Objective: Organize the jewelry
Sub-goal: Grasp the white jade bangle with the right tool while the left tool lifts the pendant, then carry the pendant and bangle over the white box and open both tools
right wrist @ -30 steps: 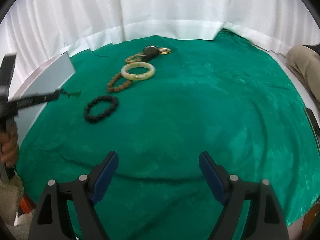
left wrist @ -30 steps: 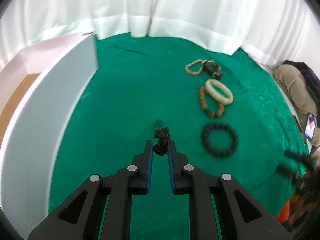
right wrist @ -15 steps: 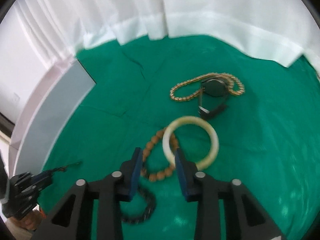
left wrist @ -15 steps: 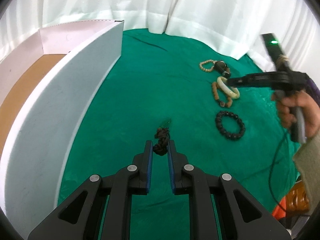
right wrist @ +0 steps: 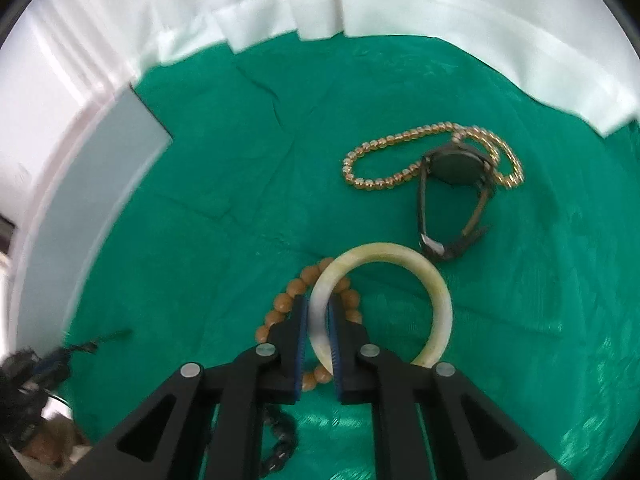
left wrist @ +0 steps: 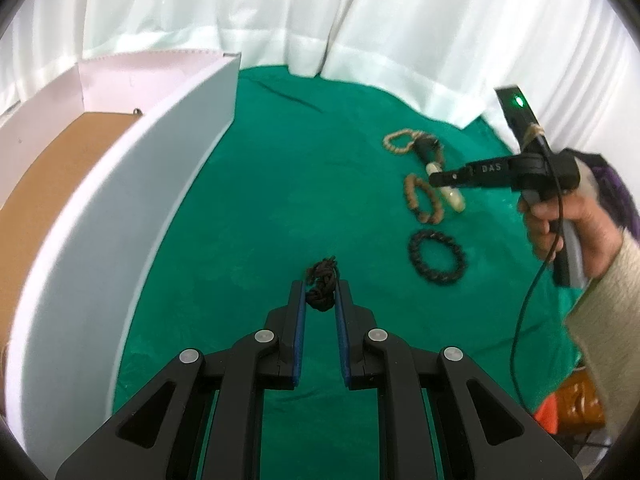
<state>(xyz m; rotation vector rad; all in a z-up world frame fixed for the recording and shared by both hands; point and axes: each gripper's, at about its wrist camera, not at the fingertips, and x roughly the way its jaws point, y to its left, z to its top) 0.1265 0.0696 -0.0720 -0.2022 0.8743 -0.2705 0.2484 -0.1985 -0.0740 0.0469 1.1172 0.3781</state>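
Our left gripper point(left wrist: 320, 292) clenches a dark knotted cord point(left wrist: 321, 285), lifted over the green cloth point(left wrist: 280, 184) near the white open box point(left wrist: 132, 184), presumably its destination. Our right gripper point(right wrist: 319, 316) is closing on the pale jade bangle point(right wrist: 434, 292), its rim pinched between the pads for lifting.

The letters "DAS" were read in white on the black side of the right gripper point(left wrist: 444, 178).
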